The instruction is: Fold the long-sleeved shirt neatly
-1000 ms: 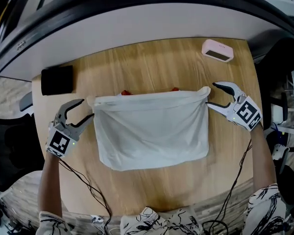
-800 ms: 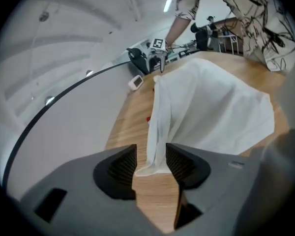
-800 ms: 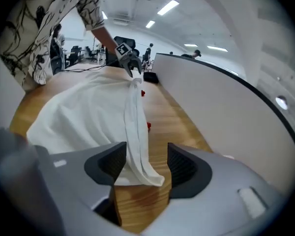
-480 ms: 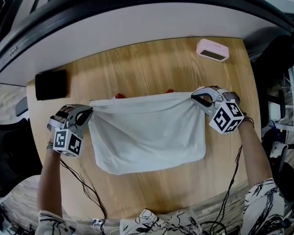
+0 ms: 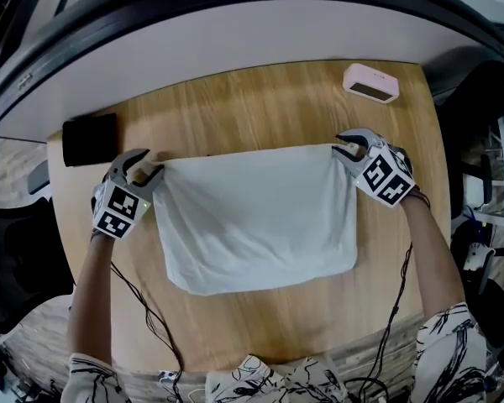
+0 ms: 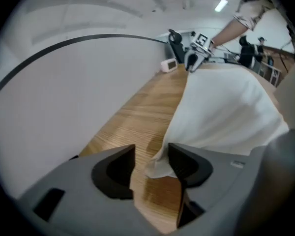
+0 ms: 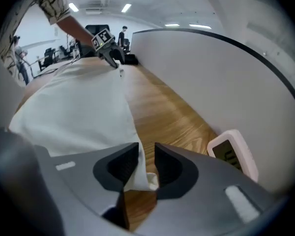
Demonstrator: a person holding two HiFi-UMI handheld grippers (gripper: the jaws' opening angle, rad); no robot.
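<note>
Head view: we find the shirt (image 5: 256, 212) lying flat at the centre of the table (image 5: 260, 99), with the left gripper (image 5: 147, 164) at its 10 o'clock corner and the right gripper (image 5: 346, 143) at its 2 o'clock corner.

Left gripper view: the jaws stand apart, having just been opening (the shirt corner lies between them, against one jaw only).

Right gripper view: the jaws, having just been closing, pinch the shirt corner.

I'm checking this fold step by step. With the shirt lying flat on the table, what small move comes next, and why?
Probably open the right tongs. The shirt lies flat; the left tongs have just been opening, its corner loose between their jaws, while the right tongs, just closed, pinch the other corner.
</note>
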